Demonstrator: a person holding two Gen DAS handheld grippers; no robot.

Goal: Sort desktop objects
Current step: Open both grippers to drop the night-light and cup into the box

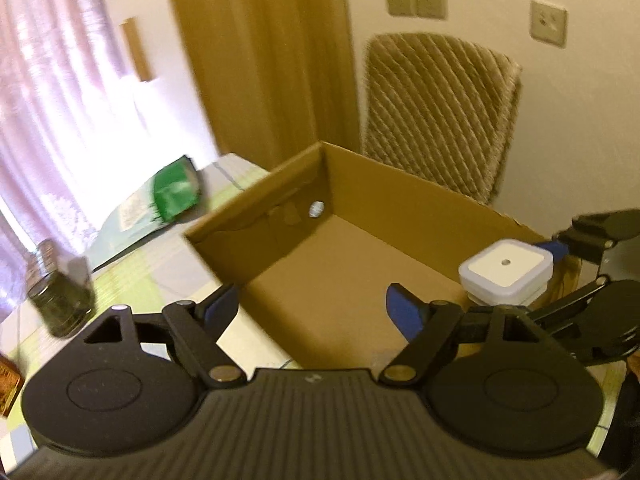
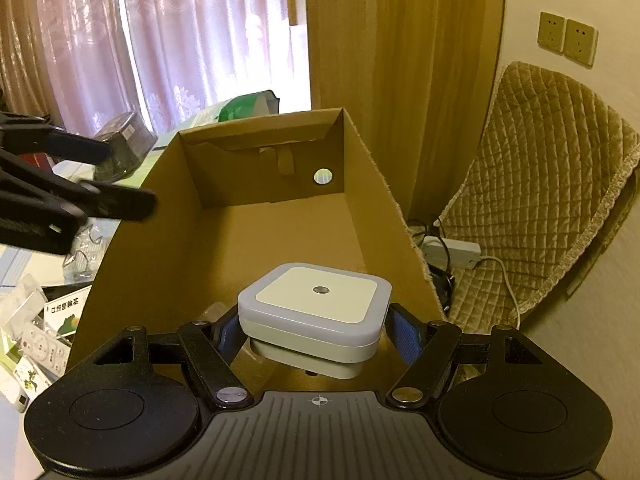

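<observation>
Pinching a white square night light (image 2: 314, 312) in the right tool (image 2: 316, 330), up over the open cardboard box (image 2: 160, 240). Left tool (image 1: 316, 312) spread wide, holding nothing, beside the box.

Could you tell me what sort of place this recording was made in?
Most likely a room in a home: sheer curtains hang over a bright window, a chair with a quilted cover stands by the wall, and a cluttered table holds a cardboard box.
</observation>
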